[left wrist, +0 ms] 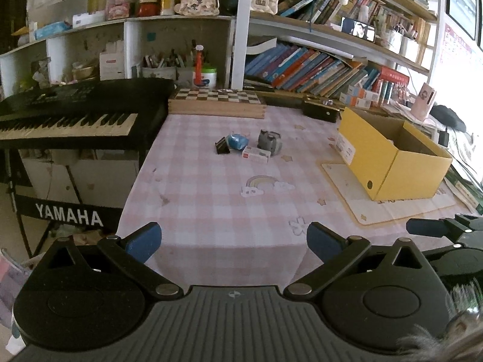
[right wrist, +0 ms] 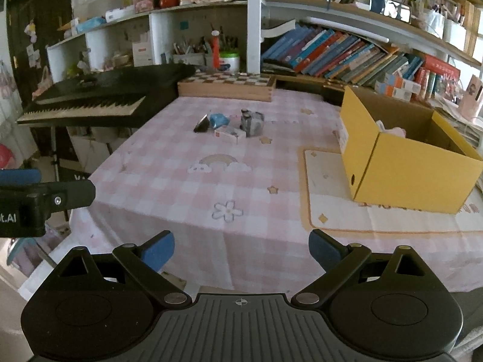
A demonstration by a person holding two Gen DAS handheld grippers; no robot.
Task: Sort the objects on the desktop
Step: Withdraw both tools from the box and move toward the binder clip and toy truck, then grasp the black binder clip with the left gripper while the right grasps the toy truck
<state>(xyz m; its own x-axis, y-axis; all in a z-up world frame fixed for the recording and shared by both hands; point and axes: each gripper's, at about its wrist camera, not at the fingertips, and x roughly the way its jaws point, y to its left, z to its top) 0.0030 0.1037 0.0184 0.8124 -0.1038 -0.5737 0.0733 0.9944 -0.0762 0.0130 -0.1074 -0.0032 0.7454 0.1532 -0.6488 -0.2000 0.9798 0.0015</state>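
Pink checked cloth (left wrist: pixel 211 187) covers the desk, with crowded bookshelves behind and a black keyboard (left wrist: pixel 75 111) on the left. From the left wrist, the left gripper (left wrist: pixel 234 241) hangs above the near cloth edge, its blue fingers (left wrist: pixel 145 241) spread wide with nothing between them. Mid-desk lies a tight cluster: a black clip (left wrist: pixel 222 145), a blue lump (left wrist: pixel 238 141) touching it, a grey object (left wrist: pixel 269 140) just beside, and a white packet (left wrist: pixel 256 152) in front. A yellow box (left wrist: pixel 392 157), open at the top, stands on a pale mat (left wrist: pixel 362 205) to the right. A chessboard (left wrist: pixel 217 98) sits at the back.

From the right wrist, the right gripper (right wrist: pixel 241 249) also hovers over the near edge, fingers (right wrist: pixel 158 249) wide apart and empty. The cluster shows again: clip (right wrist: pixel 201 125), blue lump (right wrist: pixel 219 119), packet (right wrist: pixel 229 134), grey object (right wrist: pixel 253 123), all well apart from the box (right wrist: pixel 407 166). Something pale pink lies inside the box, too blurred to identify. Part of the left gripper shows at the left border.
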